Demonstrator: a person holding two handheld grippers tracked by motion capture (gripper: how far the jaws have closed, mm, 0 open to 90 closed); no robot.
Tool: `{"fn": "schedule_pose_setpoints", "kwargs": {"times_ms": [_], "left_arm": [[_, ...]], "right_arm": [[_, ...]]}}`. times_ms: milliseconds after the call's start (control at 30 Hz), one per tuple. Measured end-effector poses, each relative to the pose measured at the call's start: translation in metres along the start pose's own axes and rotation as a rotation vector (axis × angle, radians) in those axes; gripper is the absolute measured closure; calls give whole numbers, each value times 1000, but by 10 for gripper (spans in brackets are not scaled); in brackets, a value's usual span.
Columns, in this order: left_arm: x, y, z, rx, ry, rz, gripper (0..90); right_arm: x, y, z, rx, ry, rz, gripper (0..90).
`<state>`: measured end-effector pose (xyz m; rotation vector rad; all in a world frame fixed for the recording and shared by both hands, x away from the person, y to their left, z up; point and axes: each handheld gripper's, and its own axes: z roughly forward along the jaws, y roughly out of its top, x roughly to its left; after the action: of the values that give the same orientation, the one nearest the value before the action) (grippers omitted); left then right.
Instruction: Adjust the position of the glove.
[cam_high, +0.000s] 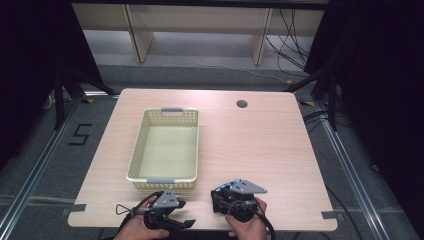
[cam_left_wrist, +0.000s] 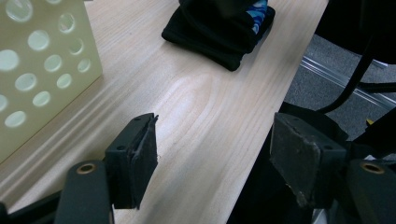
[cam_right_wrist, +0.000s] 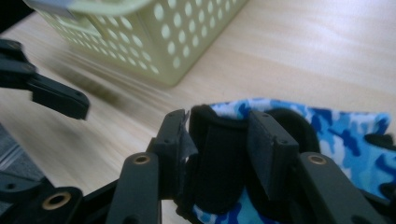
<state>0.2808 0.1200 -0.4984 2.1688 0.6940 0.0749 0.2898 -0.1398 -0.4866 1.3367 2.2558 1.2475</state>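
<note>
A folded piece of black fabric with blue camouflage print (cam_high: 219, 196) lies on the wooden table (cam_high: 260, 145) near the front edge, right of centre. My right gripper (cam_high: 230, 195) sits over it. In the right gripper view its jaws (cam_right_wrist: 219, 135) straddle a black fold of the fabric (cam_right_wrist: 336, 140), with a thin gap at the left pad, so it is open. My left gripper (cam_high: 184, 213) rests by the front edge to the left, open, with bare table between its pads (cam_left_wrist: 219, 158). The fabric (cam_left_wrist: 219, 32) lies ahead of it.
A pale yellow perforated basket (cam_high: 134, 160) with grey handles stands empty at centre left, just beyond both grippers (cam_left_wrist: 42, 70) (cam_right_wrist: 154, 32). A round cable hole (cam_high: 242, 104) is at the table's far side. The table's front edge lies directly under both hands.
</note>
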Motion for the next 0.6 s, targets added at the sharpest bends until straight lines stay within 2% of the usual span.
{"fn": "schedule_pose_setpoints", "kwargs": {"times_ms": [33,67,100,133,167,200,233,267,333,367,400,500,533,567,600], "left_arm": [[-1,0,0,-2,-1,-13,325],[1,0,0,-2,-3,13,332],[0,-1,1,-12,-3,-3,340],[0,0,2,-6,-1,9,347],[-2,-1,3,-14,-2,-19,354],[-3,-1,4,-13,-3,-6,371],[-4,0,5,-25,-8,1,382],[-6,2,5,-26,-3,8,393],[-10,7,9,-40,-20,20,423],[-13,11,11,-46,-25,24,425],[-16,14,13,-54,-35,21,432],[-24,26,24,-51,-50,52,441],[-25,29,29,-40,-55,72,444],[-27,32,34,-39,-63,60,444],[-28,34,38,-37,-67,73,442]], "right_arm": [[-2,2,-6,-11,12,11,591],[-6,3,-13,-40,21,-6,596],[-11,5,-21,-51,19,-9,599],[-18,5,-29,-55,-12,-21,610],[-23,6,-35,-54,-19,-20,621],[-32,5,-42,-60,-19,-28,632],[-35,3,-48,-46,-36,22,635],[-47,2,-50,-58,-42,-16,638],[-58,-3,-56,-15,-59,-10,640],[-63,-6,-57,-6,-48,1,642],[-67,-9,-58,6,-57,-4,645],[-71,-16,-59,50,-32,0,644],[-72,-17,-60,44,-41,-11,645],[-72,-18,-61,57,-38,-15,644],[-72,-19,-61,70,-28,-21,644]]}}
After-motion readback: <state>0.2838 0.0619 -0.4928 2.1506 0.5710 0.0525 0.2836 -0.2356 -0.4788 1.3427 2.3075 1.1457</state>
